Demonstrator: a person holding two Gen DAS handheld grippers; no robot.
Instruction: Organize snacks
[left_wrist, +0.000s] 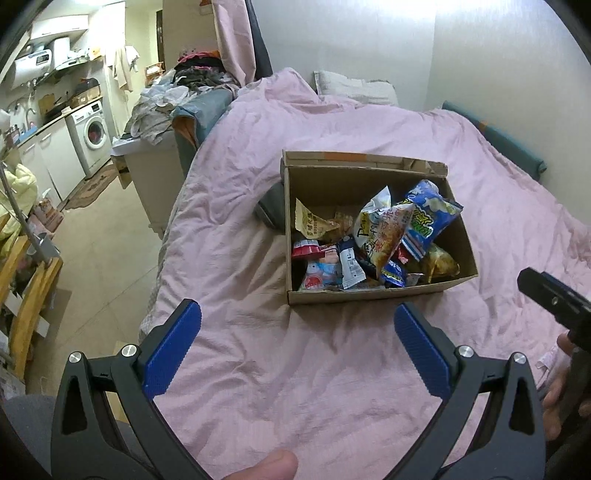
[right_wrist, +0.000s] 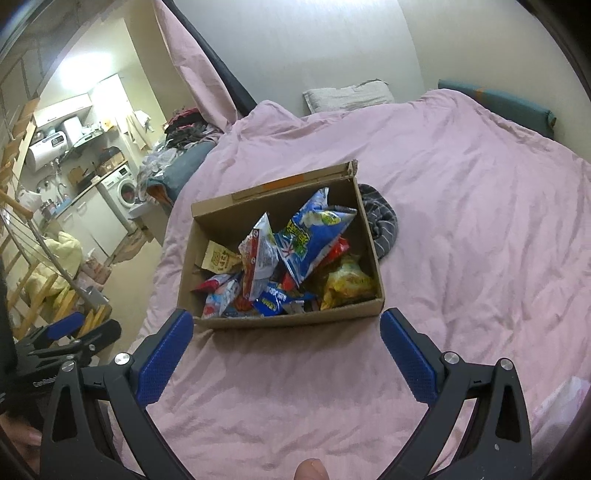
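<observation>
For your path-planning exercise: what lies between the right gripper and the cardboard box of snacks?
Only bare, wrinkled pink bedspread, seen in the right wrist view: the open right gripper hovers just short of the cardboard box.

A pink duvet covers the bed; washing machine far left.

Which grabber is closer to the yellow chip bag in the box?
Right, probably. The right gripper hangs just before the cardboard box, near the yellow chip bag. The left gripper sits farther back and left.
</observation>
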